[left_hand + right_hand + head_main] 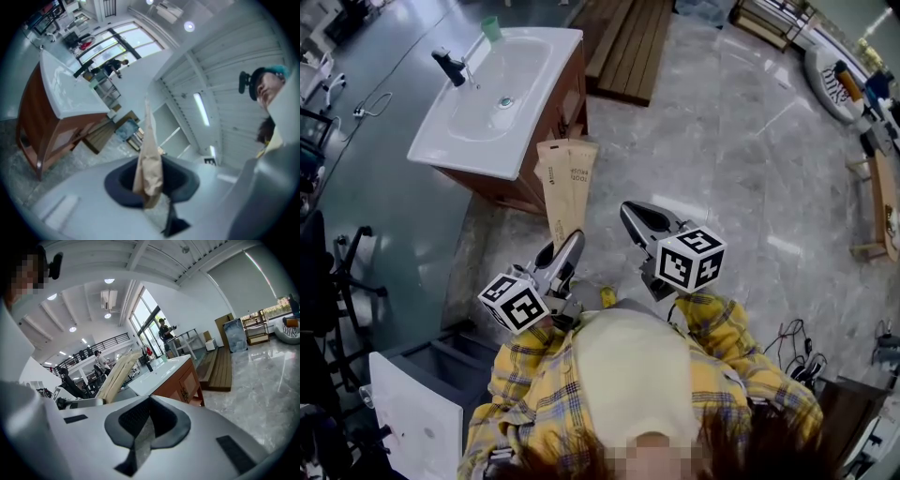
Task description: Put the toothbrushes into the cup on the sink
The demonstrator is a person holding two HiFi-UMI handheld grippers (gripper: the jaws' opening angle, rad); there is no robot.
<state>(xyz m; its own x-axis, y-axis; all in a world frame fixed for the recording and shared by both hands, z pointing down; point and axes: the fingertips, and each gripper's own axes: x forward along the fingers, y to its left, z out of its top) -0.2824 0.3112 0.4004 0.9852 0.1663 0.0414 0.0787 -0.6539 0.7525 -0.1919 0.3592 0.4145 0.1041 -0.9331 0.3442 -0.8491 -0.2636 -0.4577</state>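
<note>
Toothbrush packs (565,183), brown paper, pinched at near end by left gripper (571,242). They stick out toward sink (441,155), likely for carrying there. Green cup (491,28) stands on far sink corner by tap (450,66), well apart. Right gripper (630,211) closed tight on nothing, free to help.

A brown paper packet (149,161) is clamped in the left gripper (150,190)
The packet is pinched edge-on between the closed jaws and is crumpled at the pads; a white sink (65,93) on a wooden cabinet (40,136) is seen tilted at the left, well apart.
</note>
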